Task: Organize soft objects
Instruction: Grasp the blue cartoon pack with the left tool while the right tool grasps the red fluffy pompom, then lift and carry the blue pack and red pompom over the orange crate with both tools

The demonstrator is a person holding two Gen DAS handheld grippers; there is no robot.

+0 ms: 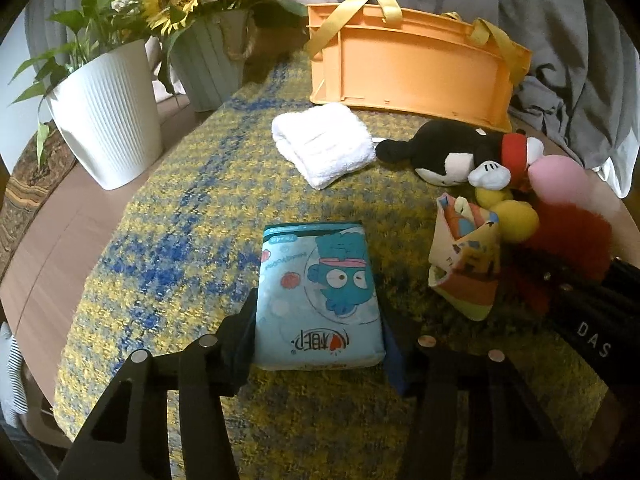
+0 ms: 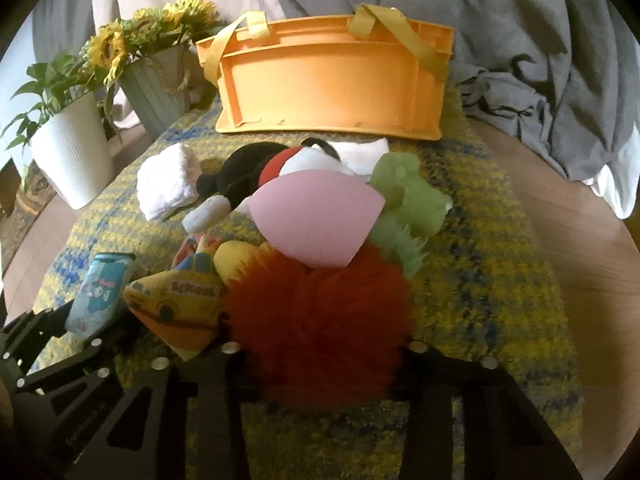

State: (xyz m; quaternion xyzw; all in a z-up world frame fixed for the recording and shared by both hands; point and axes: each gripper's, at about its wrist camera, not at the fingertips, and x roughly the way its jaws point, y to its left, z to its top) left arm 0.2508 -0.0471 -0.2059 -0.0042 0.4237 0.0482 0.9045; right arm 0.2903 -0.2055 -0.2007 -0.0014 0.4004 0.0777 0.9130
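Early stage: left gripper [image 1: 318, 344] clamps the blue tissue pack [image 1: 318, 300]; right gripper [image 2: 320, 364] is closed, apparently on the red fluffy toy [image 2: 316, 320]. Beyond both, towel [image 1: 324, 144], mouse plush [image 1: 444, 152] and orange basket [image 1: 408, 68] await; nothing visibly packed.

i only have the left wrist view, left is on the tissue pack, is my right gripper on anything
Observer: Yes, the right gripper is shut on the red fluffy pompom.
Operator: anything hidden behind that pink thing
Observer: A green plush lies to the right of the pink foam piece, touching it.
Operator: what's printed on the folded cloth toy
Observer: The cloth toy shows a yellow bus with the word School on it.
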